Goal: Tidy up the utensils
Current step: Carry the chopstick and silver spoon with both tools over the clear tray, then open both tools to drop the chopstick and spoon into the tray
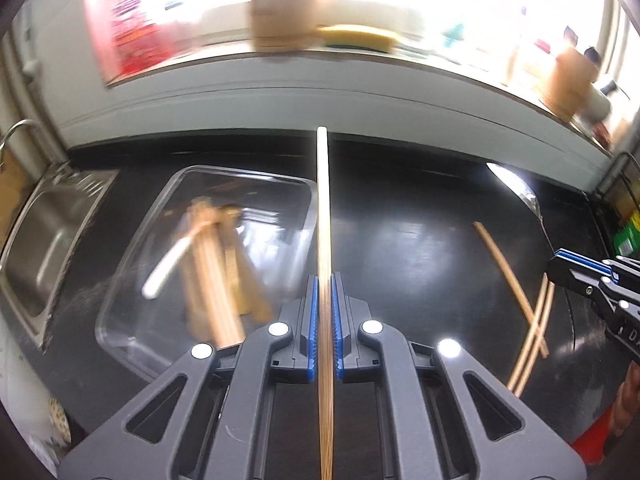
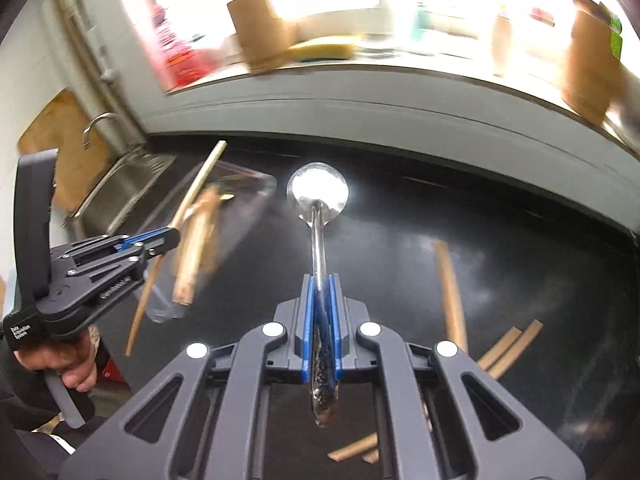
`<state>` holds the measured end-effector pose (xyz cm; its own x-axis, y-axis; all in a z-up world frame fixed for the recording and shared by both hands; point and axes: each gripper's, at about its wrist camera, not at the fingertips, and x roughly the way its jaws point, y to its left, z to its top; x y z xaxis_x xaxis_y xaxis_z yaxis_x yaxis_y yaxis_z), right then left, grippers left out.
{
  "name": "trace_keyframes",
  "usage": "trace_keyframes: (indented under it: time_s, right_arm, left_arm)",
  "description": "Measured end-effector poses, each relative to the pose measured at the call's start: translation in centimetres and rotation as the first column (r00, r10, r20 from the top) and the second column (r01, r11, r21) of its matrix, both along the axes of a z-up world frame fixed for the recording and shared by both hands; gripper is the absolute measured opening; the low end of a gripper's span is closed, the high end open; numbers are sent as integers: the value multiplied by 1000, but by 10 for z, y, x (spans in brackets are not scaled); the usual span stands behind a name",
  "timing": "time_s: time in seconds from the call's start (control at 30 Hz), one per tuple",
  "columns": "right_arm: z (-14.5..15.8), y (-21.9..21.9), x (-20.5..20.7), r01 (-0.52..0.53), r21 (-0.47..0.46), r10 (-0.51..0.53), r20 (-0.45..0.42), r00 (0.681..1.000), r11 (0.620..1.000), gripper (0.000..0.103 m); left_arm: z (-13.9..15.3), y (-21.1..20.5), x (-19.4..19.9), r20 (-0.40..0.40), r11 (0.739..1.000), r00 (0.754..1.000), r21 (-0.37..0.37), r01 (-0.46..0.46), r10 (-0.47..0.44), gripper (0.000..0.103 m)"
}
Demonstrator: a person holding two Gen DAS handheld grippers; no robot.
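Wooden sticks and a white utensil already in clear tray (image 1: 132, 264); left hand-held gripper (image 1: 324, 312) clamps chopstick (image 1: 322, 200), right hand-held gripper (image 2: 320, 312) clamps spoon (image 2: 318, 196); loose chopsticks (image 1: 512, 276) remain on bench (image 1: 412, 248).

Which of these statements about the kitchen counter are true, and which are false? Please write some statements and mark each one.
1. The left gripper is shut on a wooden chopstick. True.
2. The right gripper holds a fork. False: it is shut on a clear spoon.
3. The clear container is empty. False: wooden utensils and a white one lie in it.
4. Loose chopsticks lie on the black counter. True.
5. The sink lies to the right of the container. False: in the left wrist view it is to the left.
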<state>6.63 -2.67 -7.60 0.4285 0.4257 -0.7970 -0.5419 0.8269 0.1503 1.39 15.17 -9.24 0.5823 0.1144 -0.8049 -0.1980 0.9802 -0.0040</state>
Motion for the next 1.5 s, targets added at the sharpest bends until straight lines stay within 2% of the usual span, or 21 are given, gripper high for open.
trace_keyframes:
  time_s: [0.3, 0.5, 0.93, 1.17, 1.4, 1.5]
  right_arm:
    - [-4, 112, -8, -184, 23, 184, -14, 983, 983, 8]
    - [-10, 156, -10, -241, 23, 242, -35, 970, 970, 8]
    - [-27, 194, 4, -216, 6, 215, -86, 973, 976, 8]
    - [-52, 212, 27, -165, 2, 163, -171, 972, 986, 8]
    - [-83, 224, 57, -85, 16, 86, -282, 956, 996, 8]
    - [-90, 227, 66, -76, 18, 78, -301, 950, 997, 8]
  left_arm:
    - [4, 80, -26, -5, 988, 988, 7, -151, 151, 6]
    - [-2, 114, -38, -29, 979, 978, -2, -206, 206, 6]
    - [-22, 145, -22, -74, 982, 980, -37, -186, 183, 6]
    - [-39, 159, -9, -102, 982, 980, -63, -177, 170, 6]
    - [-60, 175, 9, -135, 976, 979, -136, -172, 154, 6]
    - [-65, 178, 15, -144, 974, 980, -158, -162, 140, 6]
